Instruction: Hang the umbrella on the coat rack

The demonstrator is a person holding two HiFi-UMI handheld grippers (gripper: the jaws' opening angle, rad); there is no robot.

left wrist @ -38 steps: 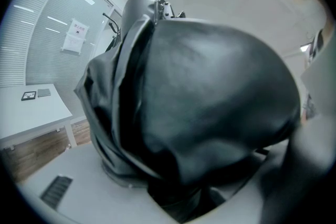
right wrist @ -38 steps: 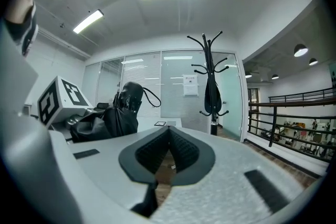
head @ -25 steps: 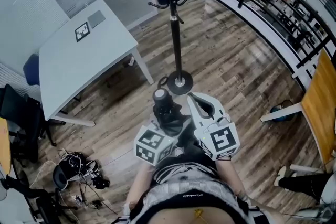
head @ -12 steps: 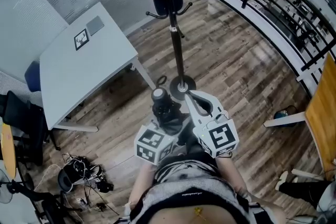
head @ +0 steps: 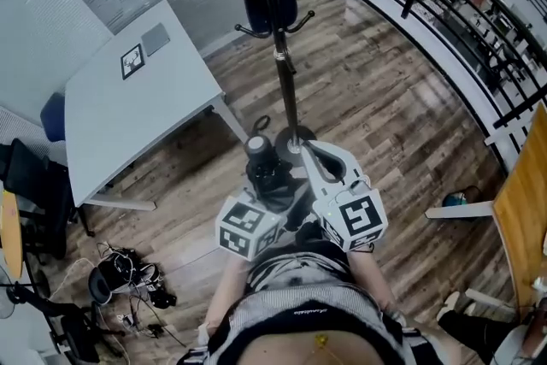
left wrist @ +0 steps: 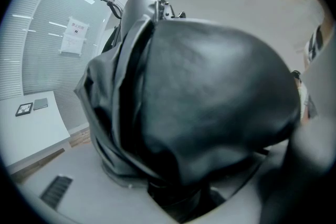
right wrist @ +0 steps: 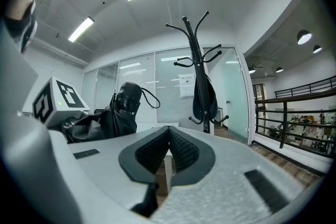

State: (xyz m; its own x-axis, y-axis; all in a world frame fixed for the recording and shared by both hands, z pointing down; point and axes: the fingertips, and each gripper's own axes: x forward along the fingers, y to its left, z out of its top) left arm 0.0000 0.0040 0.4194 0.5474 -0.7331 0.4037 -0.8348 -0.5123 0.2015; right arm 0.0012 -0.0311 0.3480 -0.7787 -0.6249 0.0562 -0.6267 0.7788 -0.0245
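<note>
The left gripper (head: 272,199) is clamped round the folded black umbrella (head: 267,171), carried low in front of the person, near the base of the coat rack (head: 286,90). The right gripper (head: 306,152) is closed on nothing. The umbrella looks light, its cloth soft and slack, so the grip belongs on the stiff core. The thin loop (right wrist: 149,96) at its handle end seems the part to slip over a hook. Cloth fills the left gripper view, while the right gripper view shows bare top hooks (right wrist: 202,18) and a dark thing (right wrist: 203,96) hanging lower down
</note>
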